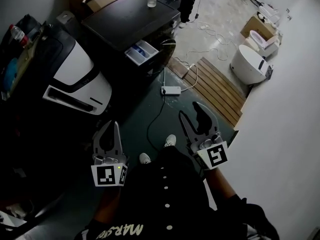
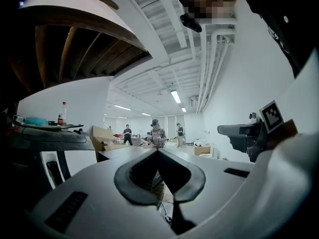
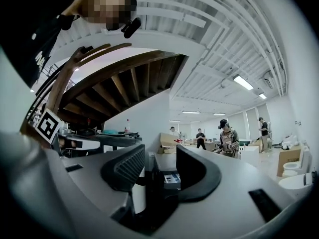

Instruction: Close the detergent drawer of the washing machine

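The black washing machine stands far ahead on the floor. Its white and blue detergent drawer sticks out of the front, pulled open. Both grippers hang level in front of the person's body, well short of the machine. My left gripper is shut with nothing in it; its pads meet at the tips in the left gripper view. My right gripper is open and empty. Through its gap I see the machine's front and the open drawer far off.
A white and black appliance lies at the left. A power strip and its cable cross the dark floor between me and the machine. A wooden pallet and white fixtures sit at the right. A glass stands on the machine. People stand far behind.
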Available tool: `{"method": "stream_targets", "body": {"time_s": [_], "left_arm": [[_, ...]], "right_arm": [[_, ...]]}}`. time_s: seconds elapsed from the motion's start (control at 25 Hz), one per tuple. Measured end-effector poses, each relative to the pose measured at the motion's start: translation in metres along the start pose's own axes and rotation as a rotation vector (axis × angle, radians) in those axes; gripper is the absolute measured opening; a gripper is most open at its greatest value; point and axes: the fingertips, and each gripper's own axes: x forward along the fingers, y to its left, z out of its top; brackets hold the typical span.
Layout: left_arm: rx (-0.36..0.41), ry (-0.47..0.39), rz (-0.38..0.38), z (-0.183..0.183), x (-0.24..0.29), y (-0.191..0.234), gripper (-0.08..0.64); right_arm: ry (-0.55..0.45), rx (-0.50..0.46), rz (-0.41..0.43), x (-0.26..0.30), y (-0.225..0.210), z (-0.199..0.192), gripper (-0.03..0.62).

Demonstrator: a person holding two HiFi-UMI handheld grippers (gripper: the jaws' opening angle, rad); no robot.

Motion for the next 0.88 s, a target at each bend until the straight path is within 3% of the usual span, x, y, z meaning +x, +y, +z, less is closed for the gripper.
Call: {"method": "stream_targets", "body": {"time_s": [0.88], "left_arm": [[0.021, 0.011, 0.034, 0.013, 0.109, -0.049, 0.003]], "right_arm": [[-0.005, 0.055, 0.029, 0.038, -0.112, -0.004, 0.195]]}}
